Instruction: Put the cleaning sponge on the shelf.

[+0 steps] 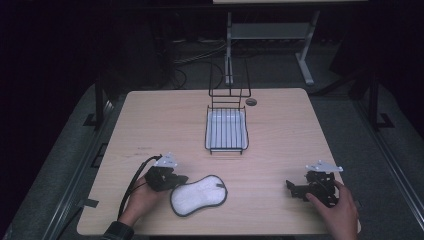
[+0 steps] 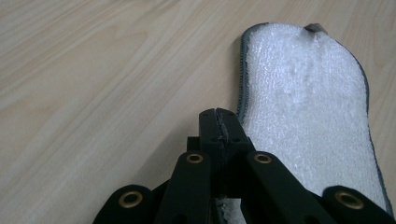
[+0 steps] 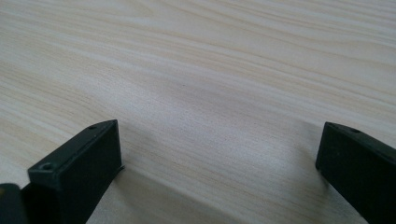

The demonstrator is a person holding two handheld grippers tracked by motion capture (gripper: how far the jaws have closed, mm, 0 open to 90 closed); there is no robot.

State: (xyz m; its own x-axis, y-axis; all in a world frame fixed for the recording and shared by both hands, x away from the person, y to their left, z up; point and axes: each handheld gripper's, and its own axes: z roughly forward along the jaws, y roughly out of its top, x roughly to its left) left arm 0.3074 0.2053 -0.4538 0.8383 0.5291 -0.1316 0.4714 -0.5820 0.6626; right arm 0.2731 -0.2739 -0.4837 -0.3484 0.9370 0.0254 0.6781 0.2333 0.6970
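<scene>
A white terry cloth (image 1: 199, 195) with a dark grey trim lies flat near the table's front edge, left of centre. My left gripper (image 1: 181, 179) lies low at its left end. In the left gripper view its jaws (image 2: 219, 125) are pressed together along the cloth's (image 2: 308, 107) trimmed edge. A thin strip of trim shows in the seam between them, and white pile shows behind the pads. My right gripper (image 1: 291, 187) rests on the bare wood at the front right, held by a hand. Its jaws (image 3: 219, 154) stand wide apart with nothing between them.
A black wire rack (image 1: 226, 131) with a white tray under it stands at the table's middle back, its tall wire frame at the far end. A small round dark grommet (image 1: 251, 102) sits beside it. The wooden table (image 1: 150, 125) is edged by dark floor.
</scene>
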